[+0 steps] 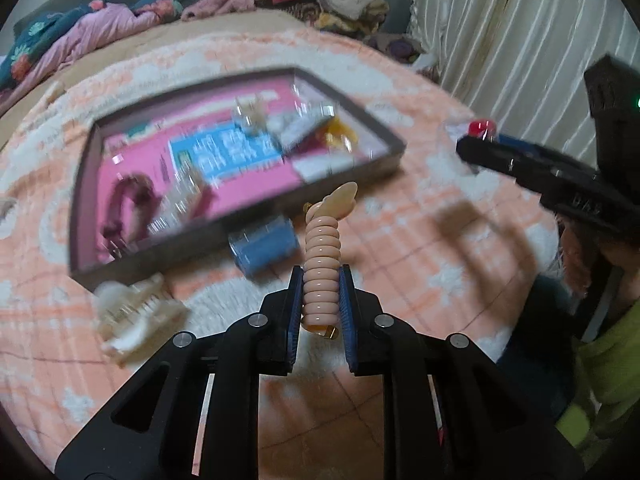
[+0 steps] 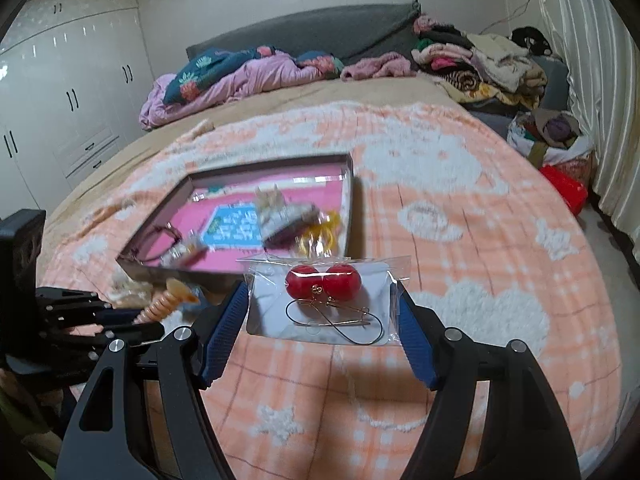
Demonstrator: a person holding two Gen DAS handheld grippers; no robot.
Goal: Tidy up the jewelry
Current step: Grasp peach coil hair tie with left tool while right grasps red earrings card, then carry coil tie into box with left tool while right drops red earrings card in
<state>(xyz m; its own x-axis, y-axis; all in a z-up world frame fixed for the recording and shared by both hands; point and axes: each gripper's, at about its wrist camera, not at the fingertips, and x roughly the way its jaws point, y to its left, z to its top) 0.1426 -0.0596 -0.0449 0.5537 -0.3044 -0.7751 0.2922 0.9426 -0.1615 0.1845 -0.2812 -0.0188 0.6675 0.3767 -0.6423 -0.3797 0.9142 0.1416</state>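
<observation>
My left gripper (image 1: 320,284) is shut on a peach spiral hair tie (image 1: 322,264), which stands up between the blue pads above the blanket. My right gripper (image 2: 322,300) is shut on a clear packet of red ball earrings (image 2: 324,300), its pads pressing the packet's two side edges. That packet shows as a red spot (image 1: 482,126) at the right of the left wrist view. A dark-rimmed tray (image 1: 394,148) with a pink floor lies ahead and holds several jewelry pieces. The hair tie (image 2: 164,306) and left gripper (image 2: 120,320) appear at the lower left of the right wrist view.
A blue box (image 1: 266,246) and a cream hair claw (image 1: 136,312) lie on the orange-and-white blanket (image 2: 460,240) just outside the tray (image 2: 352,184). Piled clothes (image 2: 480,64) and a quilt (image 2: 240,76) fill the bed's far end. Curtains (image 2: 592,80) hang at the right.
</observation>
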